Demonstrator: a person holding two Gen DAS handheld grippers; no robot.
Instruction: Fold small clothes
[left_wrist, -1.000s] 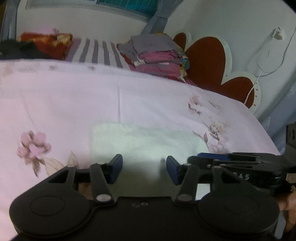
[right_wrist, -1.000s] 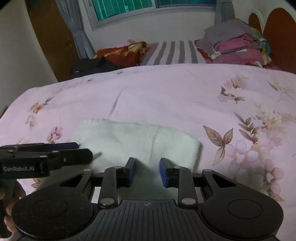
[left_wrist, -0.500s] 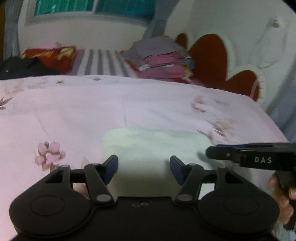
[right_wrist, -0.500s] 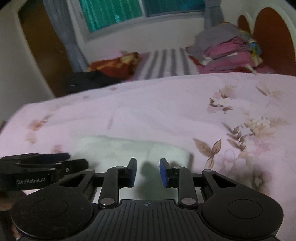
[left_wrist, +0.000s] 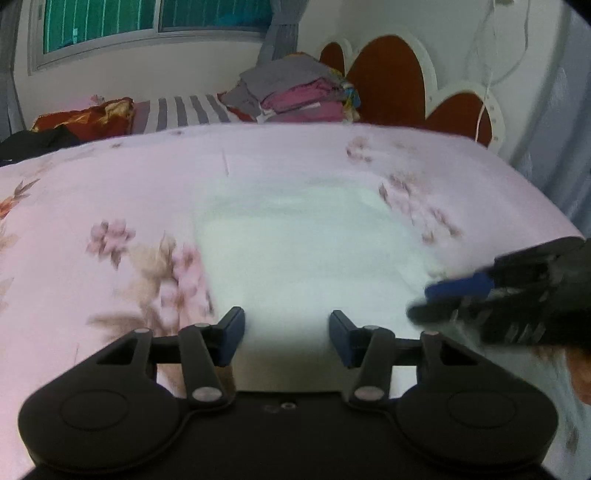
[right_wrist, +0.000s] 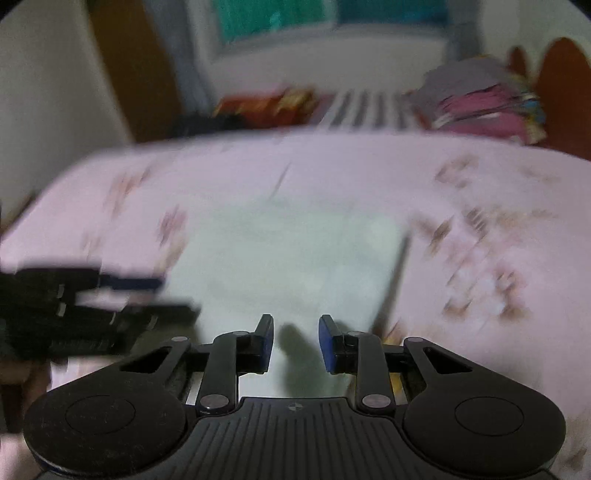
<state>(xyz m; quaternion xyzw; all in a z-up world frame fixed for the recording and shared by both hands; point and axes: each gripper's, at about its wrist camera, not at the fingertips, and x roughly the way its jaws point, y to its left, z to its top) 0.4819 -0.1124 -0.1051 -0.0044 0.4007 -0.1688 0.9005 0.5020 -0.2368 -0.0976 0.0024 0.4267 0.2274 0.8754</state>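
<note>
Nearly Folded: Both Grippers Empty Above the White Cloth

Nearest the lenses, both grippers hung over the near edge of the white cloth (left_wrist: 306, 251). The left gripper (left_wrist: 287, 334) had its jaws apart and closing, with nothing pinched between them. The right gripper (right_wrist: 296, 341) stood with a narrow gap between its jaws, also empty, just inside the cloth's right-hand corner. The cloth itself lay flat as a neat rectangle on the pink floral bed (left_wrist: 110, 192), so the fold looked close to done. Beyond the cloth, at the far end of the bed, sat a stack of folded clothes (left_wrist: 295, 92) against the red headboard (left_wrist: 391, 77).

The risk seemed to be a careless pinch: jaws closing on only the top layer, or dragging across the soft pile, could pull the fold open or skew its edges. Heavy blur hid any seam.
</note>
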